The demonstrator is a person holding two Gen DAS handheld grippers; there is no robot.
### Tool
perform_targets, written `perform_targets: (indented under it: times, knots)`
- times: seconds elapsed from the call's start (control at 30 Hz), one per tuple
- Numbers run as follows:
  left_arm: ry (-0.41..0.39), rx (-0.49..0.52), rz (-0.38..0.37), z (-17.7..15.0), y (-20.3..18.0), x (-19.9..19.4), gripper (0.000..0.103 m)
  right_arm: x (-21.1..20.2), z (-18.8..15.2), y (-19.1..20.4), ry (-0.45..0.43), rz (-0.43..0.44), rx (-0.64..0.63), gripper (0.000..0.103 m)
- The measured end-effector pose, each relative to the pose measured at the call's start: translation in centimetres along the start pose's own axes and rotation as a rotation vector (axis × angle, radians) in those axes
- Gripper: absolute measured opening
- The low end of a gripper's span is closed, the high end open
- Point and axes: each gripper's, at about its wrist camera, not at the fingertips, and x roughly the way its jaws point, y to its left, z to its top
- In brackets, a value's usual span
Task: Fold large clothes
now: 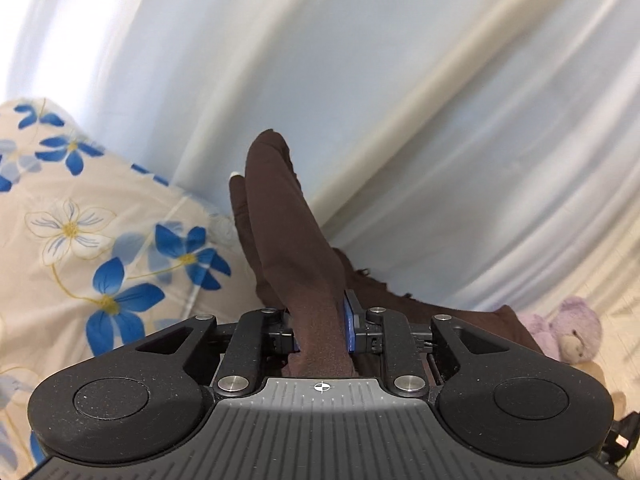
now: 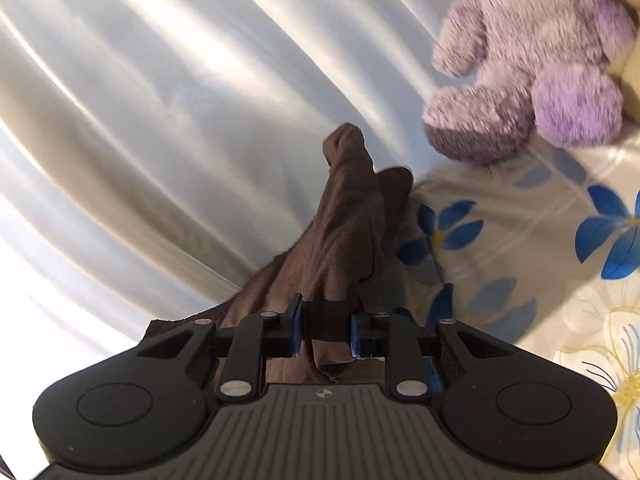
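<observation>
A dark brown garment stands up in a bunched fold between the blue pads of my left gripper, which is shut on it. More of its cloth trails off to the right behind the gripper. In the right wrist view the same brown garment rises in a crumpled ridge from my right gripper, whose blue pads press on the cloth from both sides. Both grippers are lifted off the bed. The rest of the garment hangs below and is hidden by the gripper bodies.
A cream bedsheet with blue flowers lies at the left, and the same bedsheet fills the right. A purple plush bear sits at the upper right; the plush bear also shows at the right edge. Blurred pale curtains fill the background.
</observation>
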Motion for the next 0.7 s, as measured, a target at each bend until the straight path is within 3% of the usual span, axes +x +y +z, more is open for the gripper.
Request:
perform_targets:
  times: [0.13, 0.23, 0.33, 0.43, 0.5, 0.57, 0.63, 0.7]
  knots:
    - [0.010, -0.052, -0.019, -3.4, 0.6, -5.3, 0.020, -4.5, -1.9, 0.1, 0.023, 0.001, -0.007, 0.020]
    - [0.044, -0.124, 0.010, -7.2, 2.1, -8.5, 0.019, -7.3, -4.2, -1.3, 0.057, -0.038, 0.024, 0.020]
    - [0.073, -0.167, 0.148, -10.3, 3.9, -9.5, 0.027, -9.0, -6.6, -2.7, 0.086, -0.135, 0.033, 0.022]
    - [0.052, -0.204, 0.289, -11.1, 5.0, -10.3, 0.029, -9.3, -7.7, -3.8, 0.106, -0.258, 0.057, 0.033]
    - [-0.006, -0.153, 0.357, -10.6, 4.1, -11.3, 0.041, -9.9, -7.4, -3.6, 0.054, -0.341, 0.049, 0.035]
    - [-0.063, -0.041, 0.396, -9.8, 2.2, -11.4, 0.051, -10.5, -7.0, -2.2, -0.008, -0.427, -0.038, 0.042]
    - [-0.082, 0.056, 0.371, -9.2, 0.0, -10.0, 0.053, -10.3, -7.1, 0.0, -0.093, -0.458, -0.185, 0.047]
    - [-0.062, 0.096, 0.290, -9.2, -2.8, -7.5, 0.055, -8.4, -7.3, 2.4, -0.126, -0.401, -0.268, 0.047]
